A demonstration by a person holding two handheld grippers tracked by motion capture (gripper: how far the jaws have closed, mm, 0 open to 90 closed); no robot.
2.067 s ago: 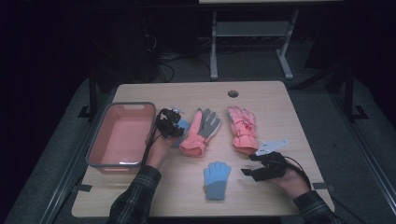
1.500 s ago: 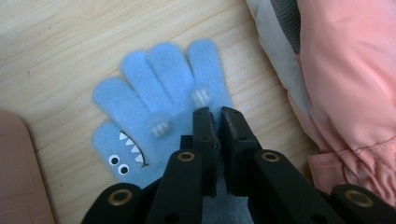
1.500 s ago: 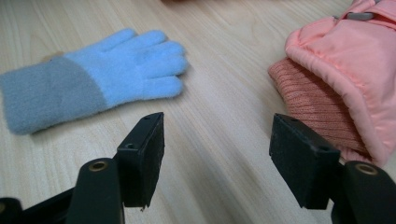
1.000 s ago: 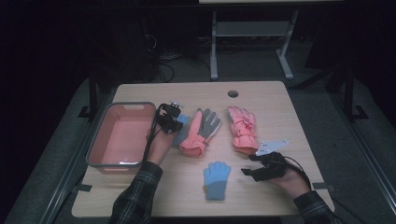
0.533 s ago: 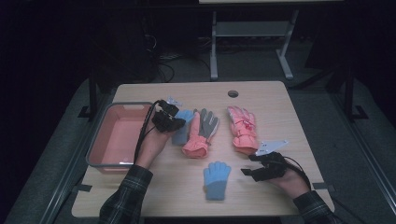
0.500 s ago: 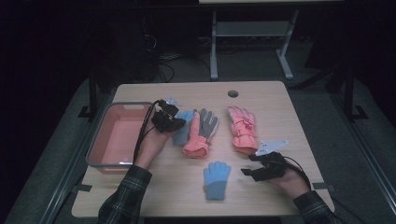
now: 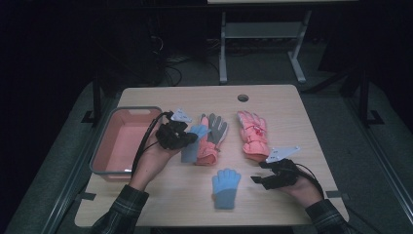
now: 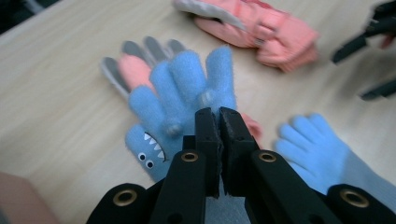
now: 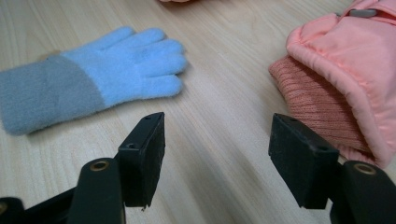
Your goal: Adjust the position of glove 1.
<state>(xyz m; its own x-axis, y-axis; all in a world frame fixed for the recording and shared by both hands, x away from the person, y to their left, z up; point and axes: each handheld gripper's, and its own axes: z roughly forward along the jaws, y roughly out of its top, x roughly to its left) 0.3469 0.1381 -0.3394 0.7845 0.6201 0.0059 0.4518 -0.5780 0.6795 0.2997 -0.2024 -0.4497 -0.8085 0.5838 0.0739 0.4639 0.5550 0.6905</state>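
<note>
Fingers of my left gripper (image 8: 219, 126) are clamped together on the blue shark-face glove (image 8: 180, 100), held lifted above the pink-and-grey glove (image 7: 213, 139) near the table's (image 7: 146, 195) middle. Left forearm reaches forward beside the pink tray (image 7: 122, 141), whose floor lies bare. My right gripper (image 9: 217, 154) rests low at the table's near right, jaws wide apart, between the flat blue-and-grey glove (image 9: 88, 77) and the pink ski glove (image 9: 345, 70).

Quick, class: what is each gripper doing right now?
Left gripper: shut on the blue shark glove.
Right gripper: open, holding nothing.
</note>
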